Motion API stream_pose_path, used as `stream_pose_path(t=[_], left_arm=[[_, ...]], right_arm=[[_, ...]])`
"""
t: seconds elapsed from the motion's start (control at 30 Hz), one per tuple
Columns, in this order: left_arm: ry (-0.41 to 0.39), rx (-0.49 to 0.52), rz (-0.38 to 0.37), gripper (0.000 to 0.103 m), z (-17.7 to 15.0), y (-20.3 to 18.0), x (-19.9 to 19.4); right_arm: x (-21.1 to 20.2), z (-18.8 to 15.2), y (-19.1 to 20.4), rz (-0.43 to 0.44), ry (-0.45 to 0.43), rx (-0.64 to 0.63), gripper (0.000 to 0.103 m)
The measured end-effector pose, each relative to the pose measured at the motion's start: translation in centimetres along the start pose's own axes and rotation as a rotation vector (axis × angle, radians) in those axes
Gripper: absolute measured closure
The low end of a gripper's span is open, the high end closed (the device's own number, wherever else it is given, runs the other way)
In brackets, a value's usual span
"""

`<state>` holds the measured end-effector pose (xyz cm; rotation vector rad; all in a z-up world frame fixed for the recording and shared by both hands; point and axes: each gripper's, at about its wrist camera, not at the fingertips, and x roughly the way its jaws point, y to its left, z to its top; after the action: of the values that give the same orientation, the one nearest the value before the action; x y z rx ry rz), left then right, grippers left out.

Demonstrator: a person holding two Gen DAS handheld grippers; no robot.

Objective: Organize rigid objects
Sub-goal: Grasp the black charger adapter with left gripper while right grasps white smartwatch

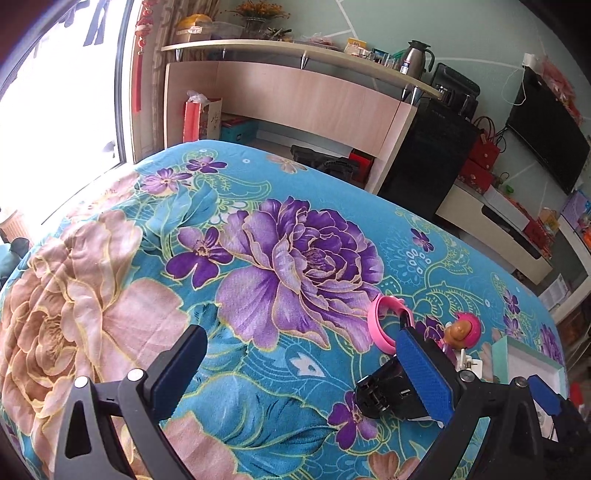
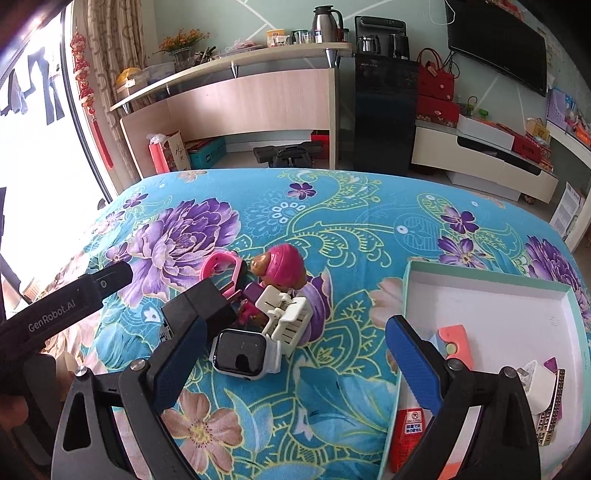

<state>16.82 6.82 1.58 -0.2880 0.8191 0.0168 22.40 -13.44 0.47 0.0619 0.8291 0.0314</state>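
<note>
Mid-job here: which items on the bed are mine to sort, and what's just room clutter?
Job: smartwatch, white clip, pink-hat doll, pink band, black adapter, tray.
Clutter: thermos, TV, red bags.

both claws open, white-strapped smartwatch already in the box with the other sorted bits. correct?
Not quite: the smartwatch lies on the bedspread left of the box, not inside it, per the right wrist view. Both claws, left and right, are open.
</note>
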Motion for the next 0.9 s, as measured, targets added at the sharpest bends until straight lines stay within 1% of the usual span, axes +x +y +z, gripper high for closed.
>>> stream_pose_path(t=[0.13, 0.27, 0.4, 0.53, 0.67, 0.77, 0.8, 0.87, 0.9], left_arm=[[0.008, 0.005, -0.012, 0.000, -0.1, -0.1, 0.4], [0.003, 0.039, 0.008, 0.000, -0.4, -0.7, 0.6], [0.015, 0.037, -0.005, 0.000, -0.5, -0.8, 0.8], [0.024, 0.059, -0.001, 0.000, -0.7, -1.4, 0.9], [0.045, 0.057, -0.042, 0.000, -0.9, -1.9, 1.1], [0.051, 0.065, -0.060, 0.000, -1.0, -2.4, 1.2], [0.055, 0.067, -0.068, 0.000, -1.0, -2.5, 1.2], [0.063, 0.070, -0.081, 0.000, -1.1, -2.7, 1.3], [0.067, 0.071, -0.086, 0.000, -1.2, -2.8, 1.4]], right_arm=[[0.9, -0.3, 0.3, 0.016, 0.023, -0.003, 0.006], [1.9, -1.2, 0.5, 0.036, 0.057, -0.004, 0.006], [2.6, -1.8, 0.4, 0.051, 0.077, 0.002, 0.006], [3.1, -2.2, 0.3, 0.062, 0.095, 0.013, 0.006], [3.2, -2.3, 0.3, 0.077, 0.096, 0.019, 0.006], [3.4, -2.4, 0.5, 0.086, 0.098, 0.018, 0.006], [3.4, -2.4, 0.5, 0.089, 0.098, 0.019, 0.008], [3.5, -2.4, 0.6, 0.097, 0.101, 0.020, 0.016], [3.6, -2.4, 0.6, 0.106, 0.103, 0.021, 0.022]])
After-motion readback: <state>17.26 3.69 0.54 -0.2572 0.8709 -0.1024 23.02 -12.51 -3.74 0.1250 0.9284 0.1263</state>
